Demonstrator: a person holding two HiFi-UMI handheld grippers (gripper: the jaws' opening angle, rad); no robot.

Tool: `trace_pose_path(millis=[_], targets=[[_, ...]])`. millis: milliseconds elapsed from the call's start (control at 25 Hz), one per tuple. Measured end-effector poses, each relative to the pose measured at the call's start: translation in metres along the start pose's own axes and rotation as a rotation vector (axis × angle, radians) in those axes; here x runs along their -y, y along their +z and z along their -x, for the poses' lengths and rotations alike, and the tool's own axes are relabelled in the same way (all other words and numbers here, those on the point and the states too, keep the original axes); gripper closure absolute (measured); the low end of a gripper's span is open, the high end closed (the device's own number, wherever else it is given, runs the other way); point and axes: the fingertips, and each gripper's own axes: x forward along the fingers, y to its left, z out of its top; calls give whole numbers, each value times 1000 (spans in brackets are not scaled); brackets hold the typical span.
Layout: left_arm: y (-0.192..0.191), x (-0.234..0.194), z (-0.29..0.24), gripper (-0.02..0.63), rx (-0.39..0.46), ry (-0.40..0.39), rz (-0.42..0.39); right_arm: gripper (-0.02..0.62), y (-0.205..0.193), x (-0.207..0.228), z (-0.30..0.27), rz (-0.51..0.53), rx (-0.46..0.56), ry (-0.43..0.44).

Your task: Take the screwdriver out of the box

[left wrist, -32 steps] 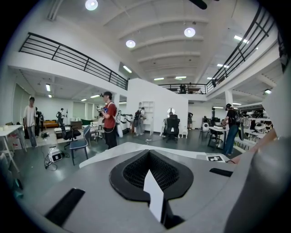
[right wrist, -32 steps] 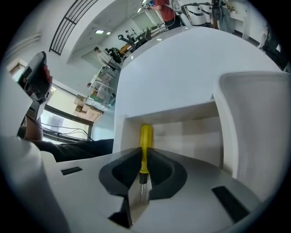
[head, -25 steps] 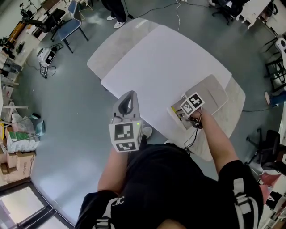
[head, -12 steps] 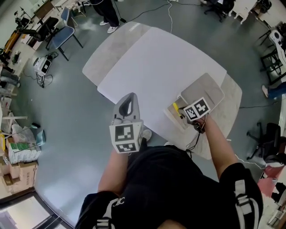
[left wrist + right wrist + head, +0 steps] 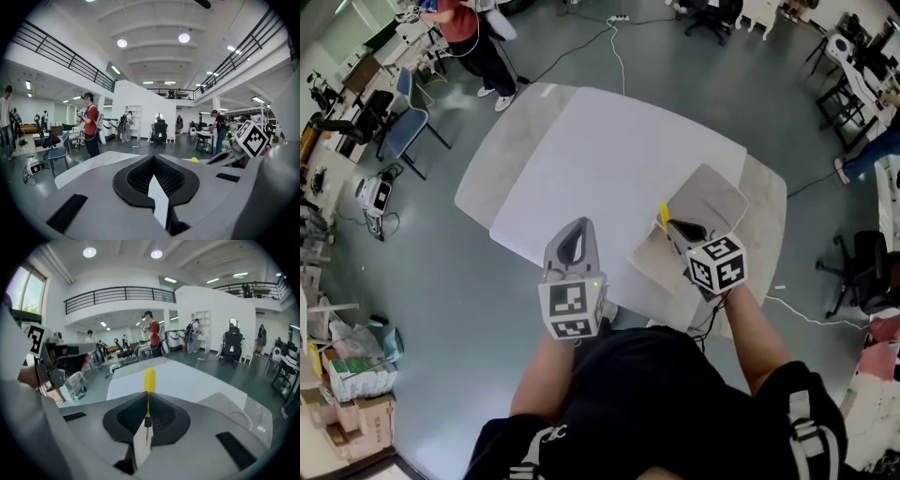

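My right gripper hovers above the open grey box at the right end of the white table. Its jaws are closing on a thin screwdriver with a yellow handle. In the right gripper view the screwdriver sticks out forward past the fingertips, its metal shaft pinched between the pads, clear of the box. My left gripper hangs shut and empty just off the table's near edge, left of the box. From the left gripper view, the right gripper's marker cube shows at the right.
The box's lid lies flat behind its base. A person in a red top stands beyond the table's far left corner. Chairs and a floor cable surround the table; more desks stand at the far right.
My right gripper has risen out of the box with the yellow screwdriver and tipped from pointing down to more level. My left gripper has drifted slightly toward the table.
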Motion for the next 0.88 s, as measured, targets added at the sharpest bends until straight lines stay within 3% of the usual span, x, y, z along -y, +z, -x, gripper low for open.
trace_pose_path(millis=[200, 480, 880], targets=[[12, 16, -19, 594, 26, -61, -13, 578, 53, 10, 40, 13, 204, -144], [36, 53, -57, 594, 78, -163, -10, 578, 94, 46, 93, 38, 431, -344], [75, 122, -74, 594, 151, -326, -57, 577, 103, 83, 176, -4, 561, -577]])
